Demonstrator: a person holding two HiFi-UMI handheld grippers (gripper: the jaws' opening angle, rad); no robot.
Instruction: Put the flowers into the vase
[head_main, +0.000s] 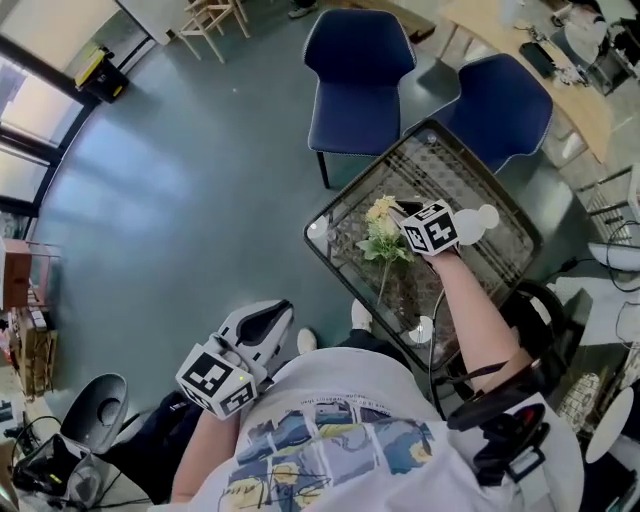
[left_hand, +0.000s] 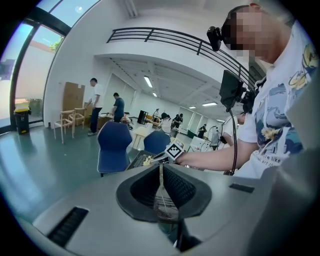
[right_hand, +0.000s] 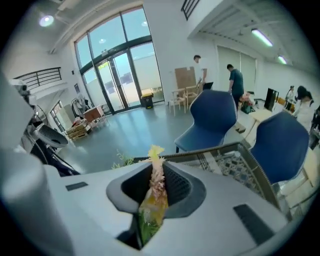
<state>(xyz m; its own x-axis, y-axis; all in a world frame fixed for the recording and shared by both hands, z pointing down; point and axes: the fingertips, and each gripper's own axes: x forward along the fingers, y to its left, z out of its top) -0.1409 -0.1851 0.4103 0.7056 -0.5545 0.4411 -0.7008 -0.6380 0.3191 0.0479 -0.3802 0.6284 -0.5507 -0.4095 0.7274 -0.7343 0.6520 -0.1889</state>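
Observation:
A bunch of pale yellow flowers (head_main: 385, 232) with green leaves lies on the glass-topped table (head_main: 500, 250), its stem running toward me. My right gripper (head_main: 400, 213) sits right at the blooms. In the right gripper view its jaws (right_hand: 157, 172) are shut on a flower (right_hand: 155, 152), whose yellow tip sticks out past the fingertips. A white rounded object (head_main: 486, 217), perhaps the vase, stands on the table just right of the gripper. My left gripper (head_main: 272, 318) hangs low by my lap, well off the table, its jaws (left_hand: 161, 175) pressed together with nothing between them.
Two blue chairs (head_main: 358, 75) (head_main: 500, 105) stand behind the table. A wooden desk (head_main: 560, 70) with clutter runs along the back right. Equipment and cables (head_main: 60, 450) sit on the floor at lower left. Several people (right_hand: 234, 80) stand far off in the hall.

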